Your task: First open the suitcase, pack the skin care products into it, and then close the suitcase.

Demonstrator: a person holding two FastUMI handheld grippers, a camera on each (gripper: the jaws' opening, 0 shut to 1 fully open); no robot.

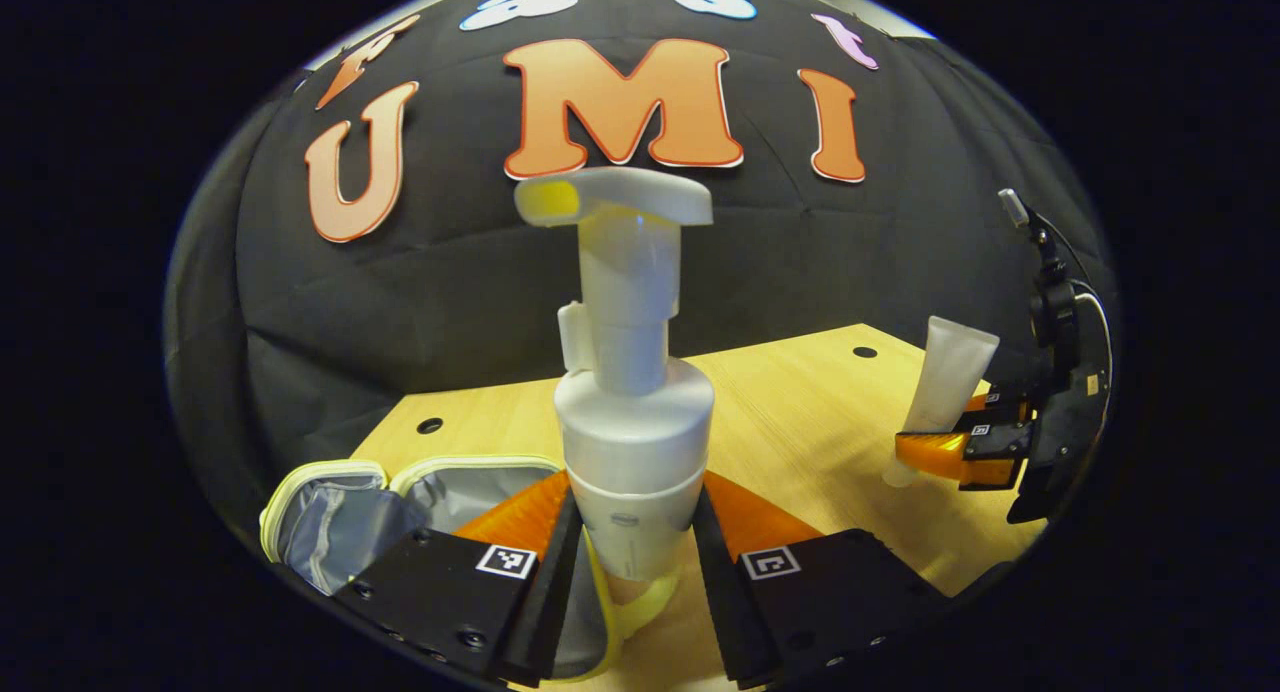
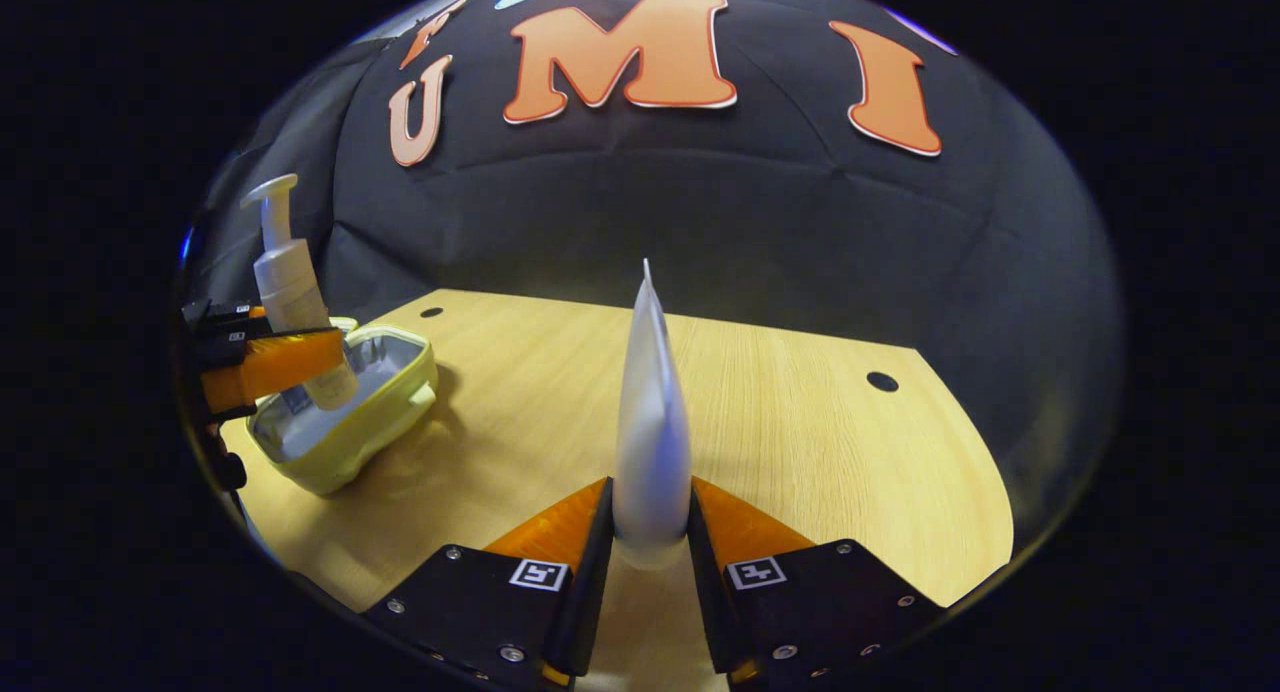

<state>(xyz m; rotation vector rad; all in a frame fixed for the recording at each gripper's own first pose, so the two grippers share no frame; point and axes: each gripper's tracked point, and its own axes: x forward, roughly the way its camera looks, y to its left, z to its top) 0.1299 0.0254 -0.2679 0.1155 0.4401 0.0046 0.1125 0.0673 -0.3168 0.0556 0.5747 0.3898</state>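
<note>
Step in hand: packing. The suitcase [image 2: 345, 427] lies open at the table's [image 2: 800, 412] left edge, grey lining up, so opening looks done.
L gripper [image 1: 630, 562]: jaws narrow, clamped on the lower body of the pump bottle [image 1: 633, 412], which stands upright. In the right gripper view it hangs w/ its base over the case's open tray.
R gripper [image 2: 650, 547]: jaws narrow, pinching the tube [image 2: 650, 422] near its cap end, crimped tip pointing up. It sits over bare table, well right of the case.
Next for L: probably lower the bottle straight down, tip it flat inside the lining, then let go. The tall pump head likely won't clear a shut lid if left upright.
Next for R: bring the tube left only once L is clear, as the case is small and two grippers could clash.
Risk: the case is light-looking and soft, so it may slide if nudged.
Left to do: both items in, lid shut.
</note>
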